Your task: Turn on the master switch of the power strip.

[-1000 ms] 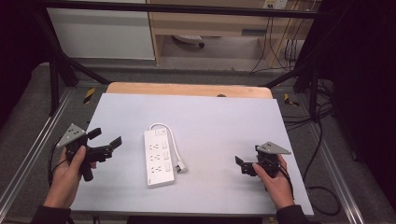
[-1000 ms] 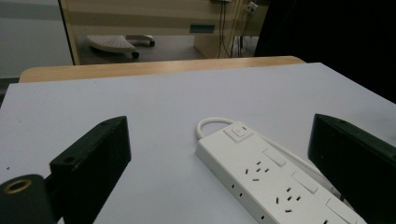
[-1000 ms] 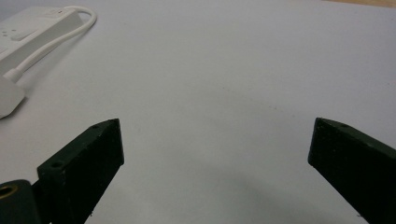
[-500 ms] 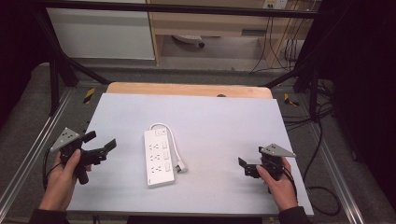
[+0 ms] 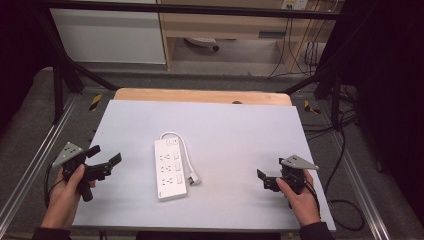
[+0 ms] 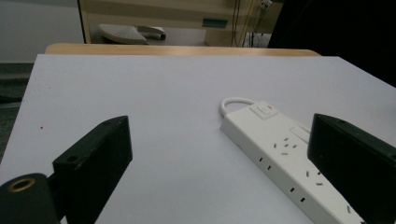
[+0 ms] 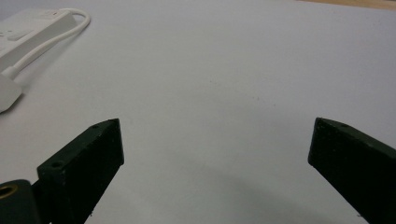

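Note:
A white power strip (image 5: 170, 170) lies flat in the middle of the pale table (image 5: 230, 130). Its short white cable (image 5: 181, 142) loops round to a plug (image 5: 194, 177) resting beside it. My left gripper (image 5: 105, 155) is held by a hand near the table's left edge, open and empty, with its jaws aimed at the strip. In the left gripper view the strip (image 6: 280, 149) lies ahead and to the right between the wide jaws (image 6: 219, 154). My right gripper (image 5: 270, 172) is open and empty at the near right. The strip (image 7: 23, 28) and the plug (image 7: 7, 91) appear at the far left of its view.
A wooden strip (image 5: 200, 95) runs along the table's far edge. Black frame bars (image 5: 60, 75) and metal rails flank the table. Cables (image 5: 340, 150) hang off the right side. White cabinets and a shelf stand on the floor beyond.
The left hand has drifted slightly left and toward the near edge. The right hand has edged a little right and nearer. The power strip has not moved.

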The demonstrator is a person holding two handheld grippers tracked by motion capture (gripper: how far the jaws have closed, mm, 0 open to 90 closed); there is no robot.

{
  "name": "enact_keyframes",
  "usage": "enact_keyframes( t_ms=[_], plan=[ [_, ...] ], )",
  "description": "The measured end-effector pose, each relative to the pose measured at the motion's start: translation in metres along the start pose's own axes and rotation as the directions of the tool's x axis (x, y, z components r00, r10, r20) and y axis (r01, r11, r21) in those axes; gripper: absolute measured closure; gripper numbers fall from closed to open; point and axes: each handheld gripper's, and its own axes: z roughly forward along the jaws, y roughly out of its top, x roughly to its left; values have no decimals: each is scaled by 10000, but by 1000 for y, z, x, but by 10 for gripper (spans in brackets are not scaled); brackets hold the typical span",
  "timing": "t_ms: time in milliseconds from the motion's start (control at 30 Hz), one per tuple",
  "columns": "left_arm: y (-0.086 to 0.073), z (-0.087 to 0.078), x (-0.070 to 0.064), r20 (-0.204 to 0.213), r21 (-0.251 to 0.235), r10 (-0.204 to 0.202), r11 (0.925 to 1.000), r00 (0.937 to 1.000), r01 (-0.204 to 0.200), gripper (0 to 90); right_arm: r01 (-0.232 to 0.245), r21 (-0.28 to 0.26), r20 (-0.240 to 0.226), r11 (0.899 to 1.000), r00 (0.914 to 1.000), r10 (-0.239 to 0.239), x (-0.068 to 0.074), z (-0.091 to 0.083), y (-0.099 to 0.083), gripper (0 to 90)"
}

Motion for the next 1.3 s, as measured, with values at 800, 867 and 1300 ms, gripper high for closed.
enact_keyframes(
  t_ms=[800, 867, 1300],
  plan=[
    [-27, 9, 2, -62, 605, 178, 9980, 9998, -174, 70, -24, 123, -12, 9999, 10000, 24, -1, 2, -2, 39],
    [-27, 10, -1, 1, 686, 262, 9973, 9997, -261, 70, -14, 148, 10, 9999, 10000, 14, -1, 3, -2, 38],
    [-38, 22, -18, 386, 1518, 722, 9854, 9966, -773, 70, 0, 484, 263, 9988, 9997, -13, -2, 12, -4, 37]
  ],
)
